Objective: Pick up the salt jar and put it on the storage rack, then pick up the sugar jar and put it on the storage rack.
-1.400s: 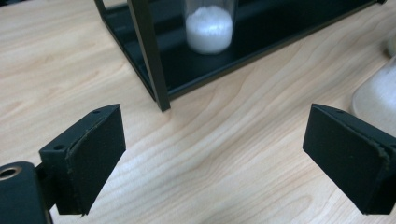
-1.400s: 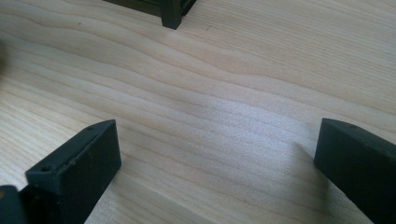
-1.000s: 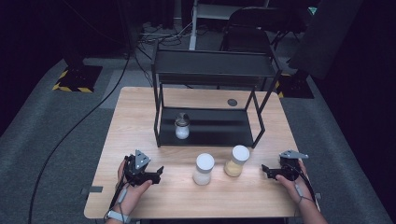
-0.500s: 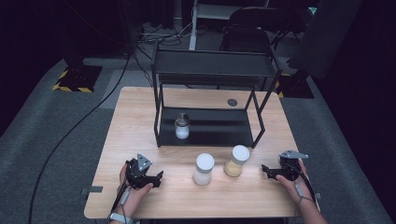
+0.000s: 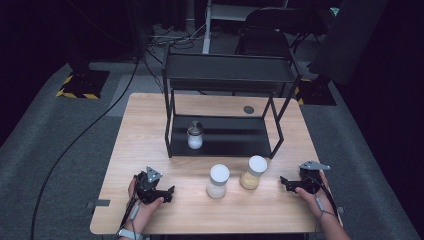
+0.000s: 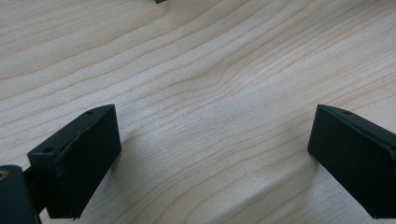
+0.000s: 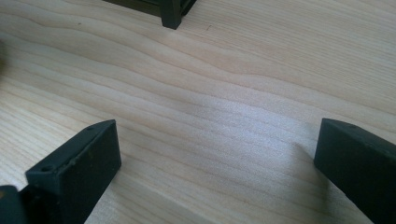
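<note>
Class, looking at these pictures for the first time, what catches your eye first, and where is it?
A black two-tier rack stands mid-table, a small jar on its lower shelf. Two white-lidded jars stand side by side before it, flanked by the open left gripper and right gripper.

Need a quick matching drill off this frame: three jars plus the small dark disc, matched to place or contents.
Things:
1. jar with the dark lid
2. jar with white contents
3. jar with yellowish contents
4. dark disc

Descriptions:
A. on the table behind the rack
B. on the rack's lower shelf
C. on the table in front of the rack, the nearer of the two to the right gripper
D. on the table in front of the rack, the nearer of the two to the left gripper

Pairs: 1-B, 2-D, 3-C, 4-A
</note>
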